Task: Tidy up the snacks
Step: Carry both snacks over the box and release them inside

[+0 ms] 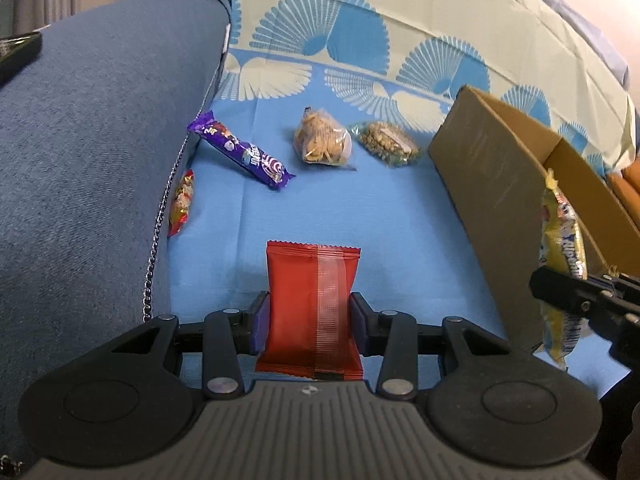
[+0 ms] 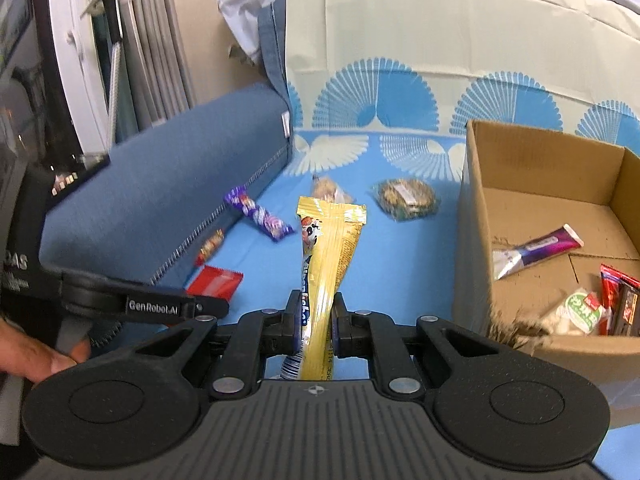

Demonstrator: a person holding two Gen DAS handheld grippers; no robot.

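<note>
Hiding its lower end, left gripper (image 1: 308, 320) jaws clamp red packet (image 1: 314, 300); right gripper (image 2: 316, 320) jaws clamp yellow packet (image 2: 330, 256).

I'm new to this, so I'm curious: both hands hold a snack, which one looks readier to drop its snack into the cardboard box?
The right. Its gripper pinches the long yellow wrapper right beside the open brown cardboard box. The left gripper, holding the red foil packet, sits farther from it.
</note>
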